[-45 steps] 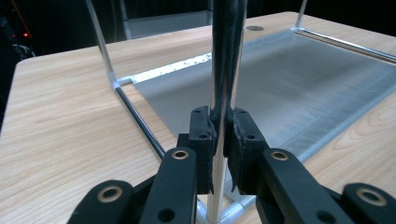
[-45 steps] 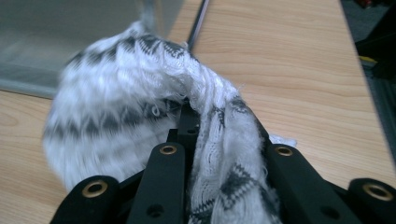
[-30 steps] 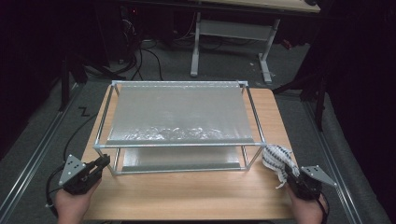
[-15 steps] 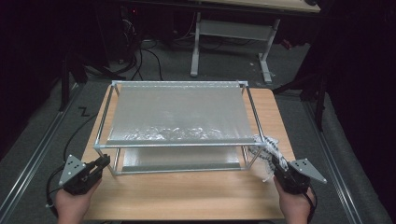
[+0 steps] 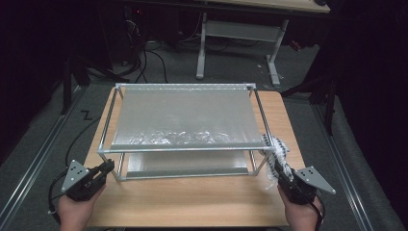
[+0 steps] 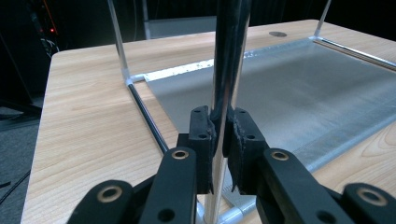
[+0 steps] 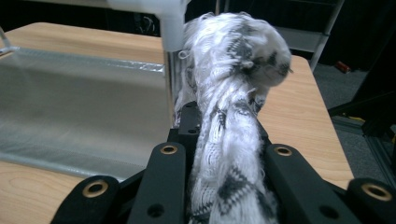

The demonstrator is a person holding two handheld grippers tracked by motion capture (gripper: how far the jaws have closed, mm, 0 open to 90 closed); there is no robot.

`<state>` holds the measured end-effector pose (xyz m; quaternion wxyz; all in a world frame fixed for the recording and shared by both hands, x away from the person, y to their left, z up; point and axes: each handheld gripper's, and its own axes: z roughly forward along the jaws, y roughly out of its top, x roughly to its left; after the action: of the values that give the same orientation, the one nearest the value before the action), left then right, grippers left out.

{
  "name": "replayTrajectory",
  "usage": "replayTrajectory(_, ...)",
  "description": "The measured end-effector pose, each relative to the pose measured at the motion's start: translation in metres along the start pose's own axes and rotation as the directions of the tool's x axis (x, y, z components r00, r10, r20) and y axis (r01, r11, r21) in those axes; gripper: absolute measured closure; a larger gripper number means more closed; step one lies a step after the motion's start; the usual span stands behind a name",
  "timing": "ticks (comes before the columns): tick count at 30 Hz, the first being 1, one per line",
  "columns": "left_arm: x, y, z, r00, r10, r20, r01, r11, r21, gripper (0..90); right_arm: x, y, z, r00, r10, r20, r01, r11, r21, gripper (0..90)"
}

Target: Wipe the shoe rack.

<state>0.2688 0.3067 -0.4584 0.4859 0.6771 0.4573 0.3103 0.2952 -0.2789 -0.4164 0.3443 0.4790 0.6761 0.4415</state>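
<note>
Left gripper [image 5: 107,168] is clamped on the near-left upright post [image 6: 227,70] of the two-tier metal rack [image 5: 185,147], pads pinching the tube just above its corner fitting. It is bracing the frame. Right gripper [image 5: 278,169] is closed on a bunched white-and-grey knitted cloth [image 7: 233,116], held up against the rack's near-right corner post [image 7: 171,70], just under the top shelf [image 5: 185,115] edge.

Judgement: the step is getting the cloth up and onto the rack.
- Keep the left clamp firm so the rack doesn't skid on the wooden table [image 5: 192,207].
- Lift the cloth clear of the corner fitting before swinging it inward; loose knit could snag on it.
- Don't release until the bulk sits over the shelf.

Versus a second ago: the right hand has moved in from the table's right edge and up, so the cloth now sits at the corner post. Left hand is unchanged.
</note>
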Motion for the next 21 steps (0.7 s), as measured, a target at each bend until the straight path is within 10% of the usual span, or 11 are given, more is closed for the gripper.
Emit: replayTrajectory(21,0.0,0.0,0.0,1.0,0.0,-0.001,0.0,1.0,0.001,80.6,0.014,-0.005,0.01,0.9986,-0.046,-0.025,0.047,0.998,0.03,76.7)
